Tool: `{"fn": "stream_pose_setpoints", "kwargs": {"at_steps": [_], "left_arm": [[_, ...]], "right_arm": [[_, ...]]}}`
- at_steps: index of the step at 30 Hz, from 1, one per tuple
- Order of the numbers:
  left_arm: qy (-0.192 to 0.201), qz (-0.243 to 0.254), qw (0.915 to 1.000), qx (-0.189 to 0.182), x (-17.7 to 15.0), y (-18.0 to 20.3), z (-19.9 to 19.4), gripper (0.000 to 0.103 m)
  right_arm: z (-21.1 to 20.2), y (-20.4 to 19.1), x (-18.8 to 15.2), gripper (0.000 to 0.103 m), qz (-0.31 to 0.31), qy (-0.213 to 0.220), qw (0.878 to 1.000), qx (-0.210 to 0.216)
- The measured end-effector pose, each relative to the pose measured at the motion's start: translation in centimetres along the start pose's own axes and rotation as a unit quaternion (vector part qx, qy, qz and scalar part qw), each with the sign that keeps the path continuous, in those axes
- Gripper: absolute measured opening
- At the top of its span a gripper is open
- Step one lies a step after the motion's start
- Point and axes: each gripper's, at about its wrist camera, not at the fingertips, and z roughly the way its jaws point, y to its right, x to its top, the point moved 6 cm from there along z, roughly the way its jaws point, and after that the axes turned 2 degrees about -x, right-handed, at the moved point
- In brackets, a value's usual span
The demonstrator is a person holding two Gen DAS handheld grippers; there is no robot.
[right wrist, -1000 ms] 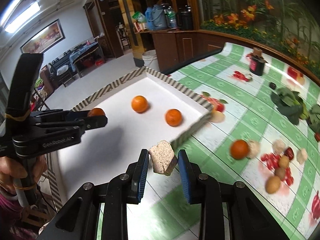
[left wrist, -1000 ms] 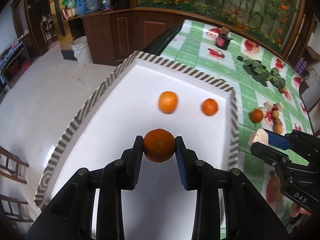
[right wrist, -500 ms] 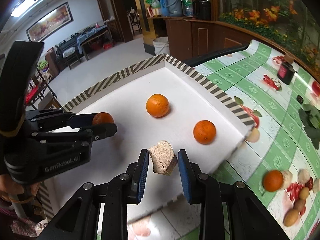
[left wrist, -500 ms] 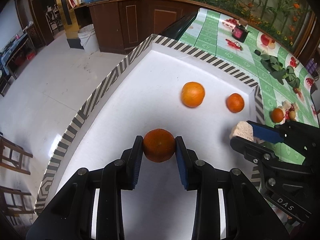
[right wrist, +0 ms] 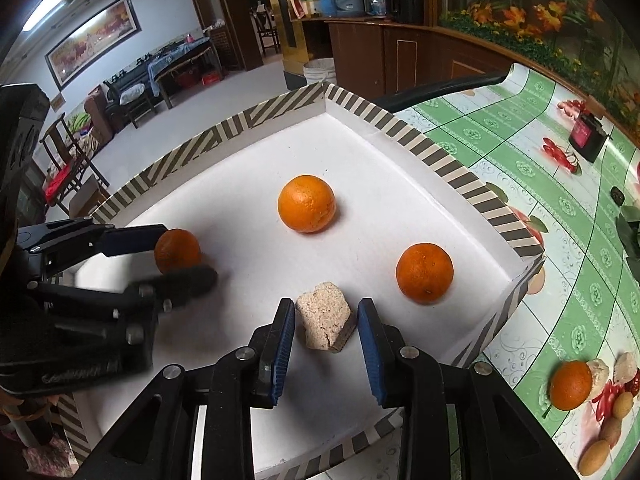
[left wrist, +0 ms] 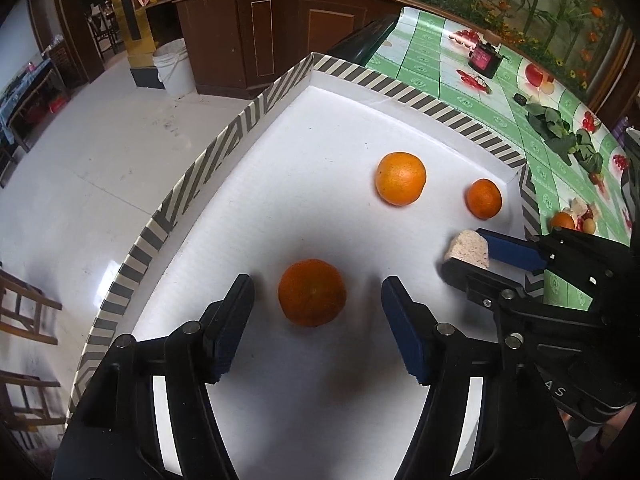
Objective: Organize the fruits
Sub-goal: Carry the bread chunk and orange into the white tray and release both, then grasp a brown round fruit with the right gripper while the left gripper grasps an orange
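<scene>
A white tray with a striped rim [left wrist: 240, 128] [right wrist: 440, 160] holds three oranges. My left gripper [left wrist: 316, 320] is open, its fingers apart on either side of a dark orange [left wrist: 312, 298] [right wrist: 177, 250] that rests on the tray floor. Two more oranges lie further in: a large one [left wrist: 401, 178] [right wrist: 307, 209] and a smaller one [left wrist: 483, 198] [right wrist: 424, 273]. My right gripper [right wrist: 326, 330] [left wrist: 464, 258] is shut on a beige crumbly chunk [right wrist: 325, 325] [left wrist: 467, 249], held over the tray's right side.
The tray sits on a green fruit-print tablecloth [right wrist: 560, 208]. On the cloth lie another orange [right wrist: 570, 385] [left wrist: 562, 221], small brown and beige pieces [right wrist: 612, 420], leafy greens [left wrist: 560, 132] and a dark red box [right wrist: 586, 138]. Left of the tray the floor drops away.
My left gripper has opened and let go of the dark orange, which now rests on the tray floor. My right gripper has moved further over the tray with the chunk.
</scene>
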Motion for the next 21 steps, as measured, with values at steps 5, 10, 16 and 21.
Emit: {"fn": "stream_pose_setpoints", "kwargs": {"at_steps": [5,10,16,21], "left_arm": [[0.006,-0.001,0.9999,0.008,-0.2,-0.4,-0.5,0.067],[0.028,0.009,0.9995,0.010,-0.1,0.3,-1.9,0.067],[0.059,0.029,0.9978,0.001,-0.2,2.6,-3.9,0.067],[0.058,0.043,0.9972,-0.020,-0.4,5.1,-4.3,0.067]], "right_arm": [[-1.5,0.0,-0.5,0.034,-0.002,0.006,1.000,-0.008],[-3.8,1.1,-1.1,0.034,0.024,0.027,0.999,-0.002],[-6.6,2.5,-2.5,0.034,0.055,0.052,0.997,-0.001],[-8.5,4.3,-4.0,0.034,0.082,0.064,0.994,-0.011]]}}
